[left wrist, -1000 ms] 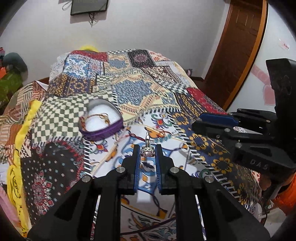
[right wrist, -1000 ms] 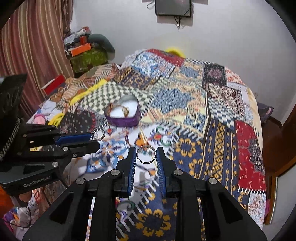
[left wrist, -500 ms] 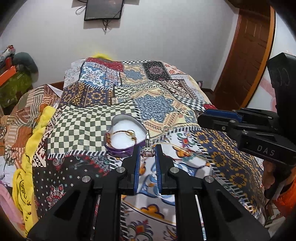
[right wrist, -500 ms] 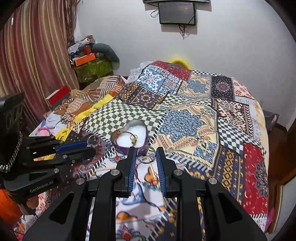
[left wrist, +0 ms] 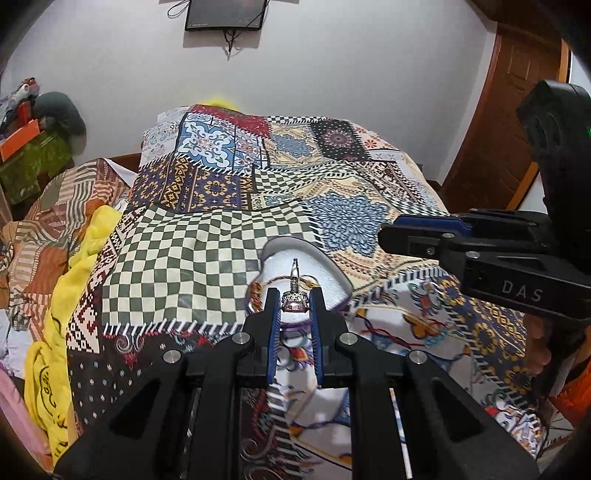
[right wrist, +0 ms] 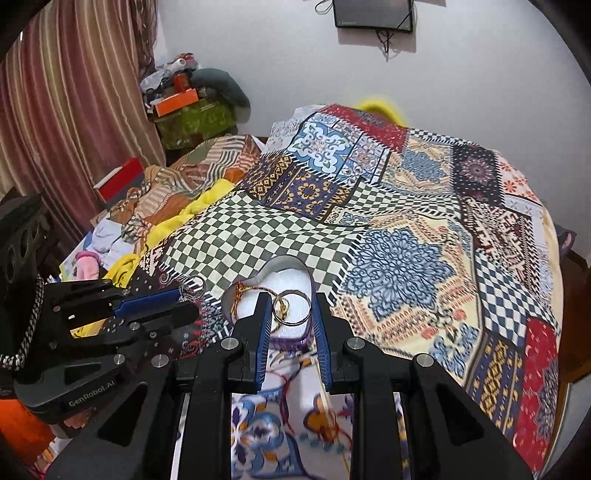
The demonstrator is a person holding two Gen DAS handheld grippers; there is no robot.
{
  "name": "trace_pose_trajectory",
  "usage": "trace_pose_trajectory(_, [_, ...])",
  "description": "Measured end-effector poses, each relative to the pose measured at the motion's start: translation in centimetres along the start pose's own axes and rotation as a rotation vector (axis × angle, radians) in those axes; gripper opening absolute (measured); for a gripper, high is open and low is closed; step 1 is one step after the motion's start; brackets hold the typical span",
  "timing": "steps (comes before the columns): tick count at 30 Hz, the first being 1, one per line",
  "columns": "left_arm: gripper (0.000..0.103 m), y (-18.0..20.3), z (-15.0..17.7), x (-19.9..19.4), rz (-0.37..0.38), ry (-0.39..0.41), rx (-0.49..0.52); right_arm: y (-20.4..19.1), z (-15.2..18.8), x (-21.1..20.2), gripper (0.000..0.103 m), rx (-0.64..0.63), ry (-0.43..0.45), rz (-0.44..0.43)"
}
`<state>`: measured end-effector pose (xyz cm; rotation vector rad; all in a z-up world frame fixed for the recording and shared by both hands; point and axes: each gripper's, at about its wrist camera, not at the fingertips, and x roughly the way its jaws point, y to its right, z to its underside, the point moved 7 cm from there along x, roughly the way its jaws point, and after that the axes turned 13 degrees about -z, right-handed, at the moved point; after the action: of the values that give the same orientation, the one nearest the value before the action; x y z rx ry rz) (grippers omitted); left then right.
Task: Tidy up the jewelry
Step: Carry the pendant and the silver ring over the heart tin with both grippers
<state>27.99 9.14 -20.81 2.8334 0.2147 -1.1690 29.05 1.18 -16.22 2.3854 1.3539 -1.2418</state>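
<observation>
Gemstone ring (left wrist: 294, 300) — band upright, stone nearest camera

Quilt (right wrist: 399, 258) beyond heart-shaped box (right wrist: 291, 266) open; clothes pile (right wrist: 155, 206) crowds left edge.

A: Heart-shaped box (left wrist: 334, 271), left wrist view, centre: near rim hidden behind the left gripper (left wrist: 294, 301) and its stone ring (left wrist: 294, 303).

B: Right wrist view, centre, same box: the plain ring (right wrist: 290, 307) overlaps the gold chain (right wrist: 258, 290). Quilt (right wrist: 291, 421) at bottom centre blurred. Wall screen (right wrist: 373, 13) cut by top edge.
</observation>
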Motion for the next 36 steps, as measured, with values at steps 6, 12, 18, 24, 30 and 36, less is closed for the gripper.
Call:
trace_pose_trajectory(6, [0.014,-0.9,-0.3,2.6,-0.009,-0.025,-0.004,0.4,-1.0,2.5,0.020,-0.001,-0.041,-0.013])
trace_pose_trajectory(12, [0.014,-1.1,0.0,5.0,0.008,-0.071,-0.007,1.0,-1.3,5.2,0.020,0.021,-0.107,-0.044])
trace_pose_trajectory(18, [0.014,-0.8,0.4,6.3,0.026,-0.100,0.000,1.3,-1.1,6.6,0.020,0.004,-0.142,-0.035])
trace_pose_trajectory(24, [0.014,-0.3,0.5,6.5,0.031,-0.100,0.018,1.6,-1.0,7.4,0.020,0.007,-0.148,-0.036])
trace_pose_trajectory(30, [0.014,-0.1,0.6,6.9,0.028,-0.111,0.024,1.8,-0.6,8.0,0.020,0.015,-0.163,-0.038])
trace_pose_trajectory(36, [0.014,-0.2,0.5,6.8,0.025,-0.119,0.022,2.0,-0.6,8.2,0.020,0.042,-0.172,-0.055])
